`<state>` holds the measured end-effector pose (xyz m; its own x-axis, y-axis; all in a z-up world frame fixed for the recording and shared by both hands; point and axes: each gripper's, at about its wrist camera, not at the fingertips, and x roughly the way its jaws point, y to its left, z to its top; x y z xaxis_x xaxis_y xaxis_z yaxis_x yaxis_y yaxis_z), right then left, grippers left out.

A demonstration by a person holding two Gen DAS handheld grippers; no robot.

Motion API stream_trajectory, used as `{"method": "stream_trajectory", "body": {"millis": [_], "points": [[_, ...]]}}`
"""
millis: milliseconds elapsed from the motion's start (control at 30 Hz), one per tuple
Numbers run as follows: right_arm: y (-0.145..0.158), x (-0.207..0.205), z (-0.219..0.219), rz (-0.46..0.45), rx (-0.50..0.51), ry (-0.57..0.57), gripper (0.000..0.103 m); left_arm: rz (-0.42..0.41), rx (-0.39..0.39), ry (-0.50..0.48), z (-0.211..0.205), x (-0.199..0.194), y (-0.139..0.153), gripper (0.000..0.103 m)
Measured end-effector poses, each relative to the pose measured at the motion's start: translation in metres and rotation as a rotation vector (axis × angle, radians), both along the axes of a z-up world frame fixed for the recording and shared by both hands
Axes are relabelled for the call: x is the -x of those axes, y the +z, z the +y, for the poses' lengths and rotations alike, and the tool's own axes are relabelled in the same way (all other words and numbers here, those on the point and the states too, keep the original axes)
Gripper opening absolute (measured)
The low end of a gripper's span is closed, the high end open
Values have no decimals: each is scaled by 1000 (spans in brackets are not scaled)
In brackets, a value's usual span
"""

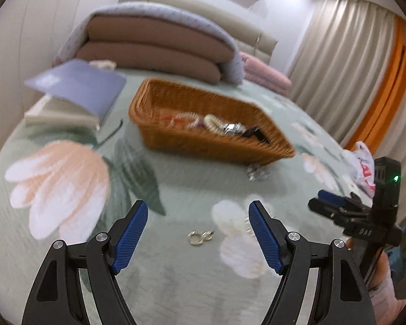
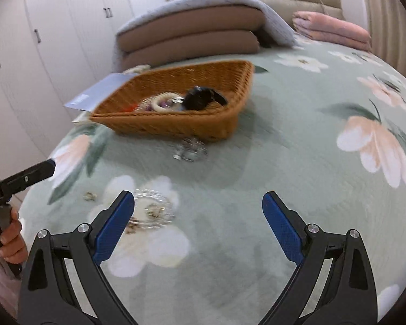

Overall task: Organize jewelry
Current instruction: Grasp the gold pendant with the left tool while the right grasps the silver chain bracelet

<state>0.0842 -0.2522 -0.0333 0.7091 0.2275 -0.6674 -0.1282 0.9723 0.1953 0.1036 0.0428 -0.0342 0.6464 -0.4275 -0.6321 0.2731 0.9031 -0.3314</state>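
A brown wicker basket (image 1: pixel 197 146) (image 2: pixel 176 127) sits on the flowered bedspread and holds several bracelets and a dark watch (image 2: pixel 203 97). My left gripper (image 1: pixel 199 211) is open above a small pair of silver rings (image 1: pixel 200 237) lying on the cover; nothing is between its fingers. My right gripper (image 2: pixel 199 203) is open too, empty, with a blurred clear beaded bracelet (image 2: pixel 151 211) just beside its left finger. Another shiny clear piece (image 1: pixel 257 173) (image 2: pixel 189 149) lies just in front of the basket. The small rings (image 2: pixel 90 196) also show at the left of the right wrist view.
A blue folder on a white box (image 1: pixel 75 89) lies left of the basket. Folded brown and grey quilts (image 2: pixel 192 38) and a pink one (image 2: pixel 333 29) are stacked at the headboard. White wardrobes (image 2: pixel 27 54) stand to the left, curtains (image 1: pixel 338 67) to the right.
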Motion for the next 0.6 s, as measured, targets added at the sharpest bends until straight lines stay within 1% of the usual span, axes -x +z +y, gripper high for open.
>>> {"method": "stream_trajectory", "body": {"millis": [133,233,267,300,333,367,433,500,600], "points": [[-3,-11,1,7,20,-21,96,32,-63,10,-6,-3,-15,78],[-2,-29,11,25,38,-17,95,24,-147,25,-17,-1,-18,78],[-1,-36,14,31,44,-14,93,16,-175,42,-19,0,-18,78],[-1,-45,19,40,52,-9,92,11,-183,41,-20,0,-18,78],[0,-54,23,50,59,-5,87,10,-180,33,-20,0,-18,78],[-1,-62,28,66,70,-3,79,7,-179,19,-20,1,-17,78],[-6,-80,35,107,88,-16,71,-1,-206,-8,-22,5,-16,78],[-12,-95,38,148,79,-35,71,5,-246,-40,-25,7,-19,78],[-22,-111,40,182,73,-85,71,3,-289,-48,-33,7,-21,78]]}}
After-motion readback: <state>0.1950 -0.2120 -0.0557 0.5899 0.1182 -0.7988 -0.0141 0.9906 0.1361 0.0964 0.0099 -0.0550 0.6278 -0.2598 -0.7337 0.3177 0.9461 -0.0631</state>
